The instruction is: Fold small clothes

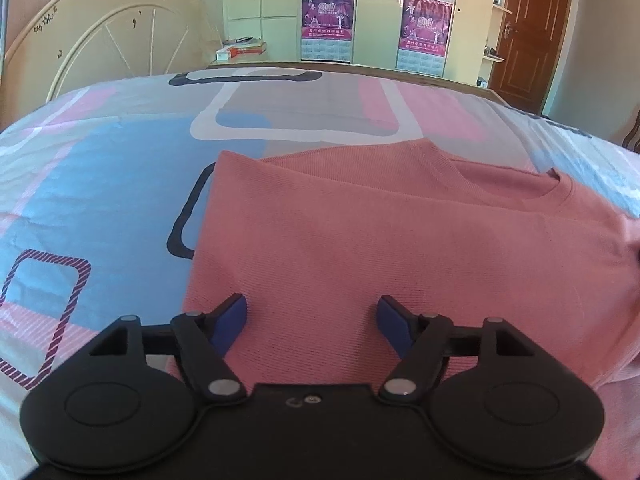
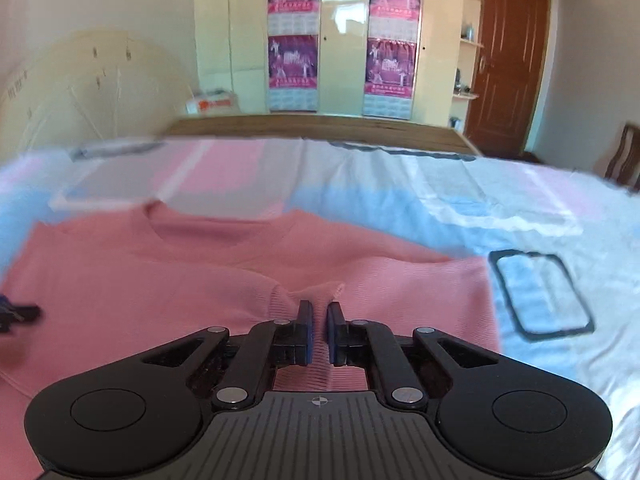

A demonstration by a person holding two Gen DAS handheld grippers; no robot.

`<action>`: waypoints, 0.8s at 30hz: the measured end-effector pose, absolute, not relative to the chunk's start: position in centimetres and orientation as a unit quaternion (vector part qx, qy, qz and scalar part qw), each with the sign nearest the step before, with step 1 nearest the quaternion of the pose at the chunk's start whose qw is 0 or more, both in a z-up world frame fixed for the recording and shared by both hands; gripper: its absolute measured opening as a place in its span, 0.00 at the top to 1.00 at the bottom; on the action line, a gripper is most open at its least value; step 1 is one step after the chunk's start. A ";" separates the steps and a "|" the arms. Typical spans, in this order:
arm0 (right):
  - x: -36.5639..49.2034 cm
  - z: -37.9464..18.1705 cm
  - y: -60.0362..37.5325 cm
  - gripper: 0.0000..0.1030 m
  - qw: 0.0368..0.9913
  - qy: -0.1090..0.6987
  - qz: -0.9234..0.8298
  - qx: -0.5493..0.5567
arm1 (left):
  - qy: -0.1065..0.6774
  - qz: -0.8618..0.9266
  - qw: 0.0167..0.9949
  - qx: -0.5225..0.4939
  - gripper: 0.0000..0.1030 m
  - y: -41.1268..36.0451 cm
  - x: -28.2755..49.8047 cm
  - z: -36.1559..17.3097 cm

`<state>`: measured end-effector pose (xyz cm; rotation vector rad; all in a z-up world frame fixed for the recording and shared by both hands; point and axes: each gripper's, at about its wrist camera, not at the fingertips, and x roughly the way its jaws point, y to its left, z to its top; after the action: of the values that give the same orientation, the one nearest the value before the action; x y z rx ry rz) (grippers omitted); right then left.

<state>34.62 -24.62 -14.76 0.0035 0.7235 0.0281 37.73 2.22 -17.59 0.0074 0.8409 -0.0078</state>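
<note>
A pink ribbed top (image 1: pixel 360 232) lies on the bed, neck opening toward the far side, its left side folded in to a straight edge. My left gripper (image 1: pixel 312 312) is open and empty, just above the top's near left part. In the right wrist view the same pink top (image 2: pixel 160 272) lies across the bed. My right gripper (image 2: pixel 319 320) is shut on a raised pinch of the top's fabric, likely a sleeve edge, lifted slightly. A dark bit of the left gripper (image 2: pixel 16 314) shows at the far left.
The bed has a patterned sheet (image 1: pixel 100 184) of blue, pink and white. A cream headboard (image 1: pixel 100 36) stands at the left, wardrobes with posters (image 1: pixel 328 12) behind, a brown door (image 1: pixel 528 28) at the right. A wooden chair (image 2: pixel 624 156) stands beside the bed.
</note>
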 end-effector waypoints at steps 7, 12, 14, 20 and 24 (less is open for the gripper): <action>33.5 -14.7 -27.0 0.95 0.925 0.377 0.015 0.046 | 0.407 0.005 0.913 -0.011 0.30 2.4 36.4 -16.8; 31.3 -12.9 -26.3 0.95 0.927 0.361 0.072 0.070 | 0.409 0.003 0.913 -0.013 0.27 1.9 34.4 -17.0; 31.4 -13.6 -25.1 0.95 0.920 0.377 0.092 0.056 | 0.411 0.008 0.911 -0.008 0.27 1.6 33.9 -17.5; 31.0 -16.4 -25.5 0.95 0.907 0.417 0.059 -0.013 | 0.411 0.014 0.912 0.006 0.26 1.5 33.6 -17.5; 30.1 -15.1 -27.3 0.95 0.909 0.408 0.074 0.040 | 0.410 0.023 0.912 -0.018 0.27 1.4 32.2 -16.2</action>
<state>30.11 -27.31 -15.10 0.0833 0.8407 0.1525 32.18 1.42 -16.18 -0.0380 0.8452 0.0484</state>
